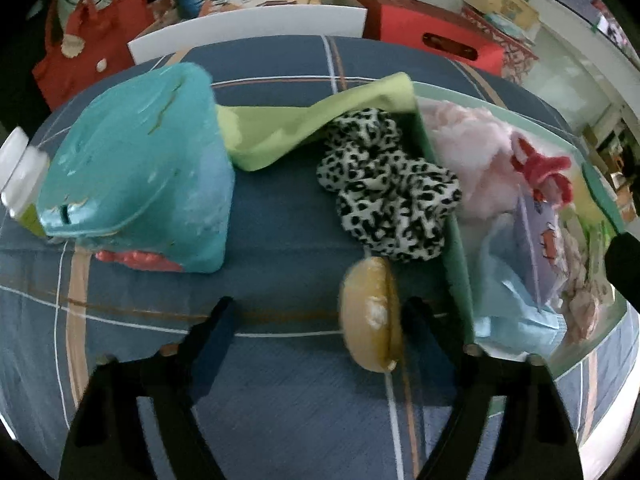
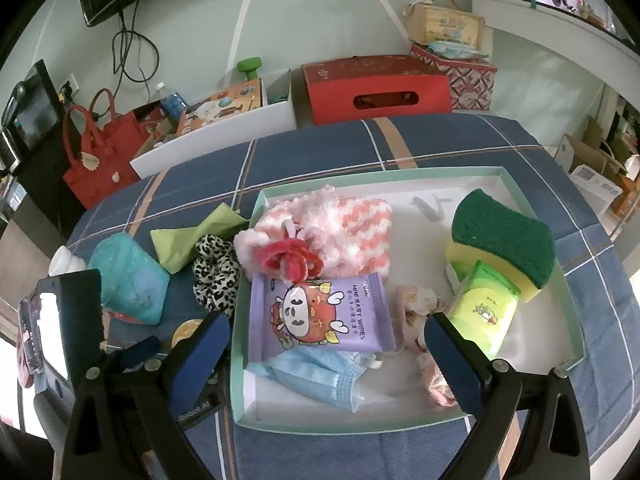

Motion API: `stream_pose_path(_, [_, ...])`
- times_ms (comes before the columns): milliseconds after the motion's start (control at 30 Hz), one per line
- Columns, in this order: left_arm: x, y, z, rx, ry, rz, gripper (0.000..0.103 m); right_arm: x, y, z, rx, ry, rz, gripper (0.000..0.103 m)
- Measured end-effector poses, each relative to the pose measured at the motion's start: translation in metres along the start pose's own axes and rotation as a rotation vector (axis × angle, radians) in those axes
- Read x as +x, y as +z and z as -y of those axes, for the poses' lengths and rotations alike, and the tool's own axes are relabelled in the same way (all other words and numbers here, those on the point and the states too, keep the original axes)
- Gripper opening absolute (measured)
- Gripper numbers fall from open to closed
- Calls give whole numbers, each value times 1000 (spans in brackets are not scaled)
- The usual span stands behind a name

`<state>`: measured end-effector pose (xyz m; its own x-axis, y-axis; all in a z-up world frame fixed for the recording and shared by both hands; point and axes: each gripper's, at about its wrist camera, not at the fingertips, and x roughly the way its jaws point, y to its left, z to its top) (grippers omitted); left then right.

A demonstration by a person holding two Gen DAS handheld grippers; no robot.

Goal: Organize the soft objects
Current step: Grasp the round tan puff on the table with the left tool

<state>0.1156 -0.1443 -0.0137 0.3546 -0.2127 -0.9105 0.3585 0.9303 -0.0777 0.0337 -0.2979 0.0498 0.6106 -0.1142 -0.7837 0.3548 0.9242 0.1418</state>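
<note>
2 spread tools [image 1: 316, 320] [image 2: 326, 340]: left straddles yellow puff [image 1: 370, 314], leopard scrunchie [image 1: 384, 200] beyond.

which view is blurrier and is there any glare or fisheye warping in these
Left wrist view: softer, motion-smeared on the teal pouch and yellow round puff. Right wrist view: sharper, wipes pack print readable, with a blown-out bright screen at left. Both: dim, dark fisheye corners, plaid cloth lines bowed.

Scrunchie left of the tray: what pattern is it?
The scrunchie is black-and-white leopard print, clearest in the left wrist view.
</note>
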Motion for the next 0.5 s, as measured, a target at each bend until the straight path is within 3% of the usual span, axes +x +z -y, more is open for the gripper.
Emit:
stream_pose_path(200, [-6,1,10,33,-86,10,36,-1,1,-6,-16,0,11,100])
stream_pose_path(400, [-18,8,7,14,-105,39,18,-3,4,-17,-45,19,35,100])
stream_pose_path(500, [-37,8,-4,-4,-68,80,17,-6,6,-27,-70,55,61,100])
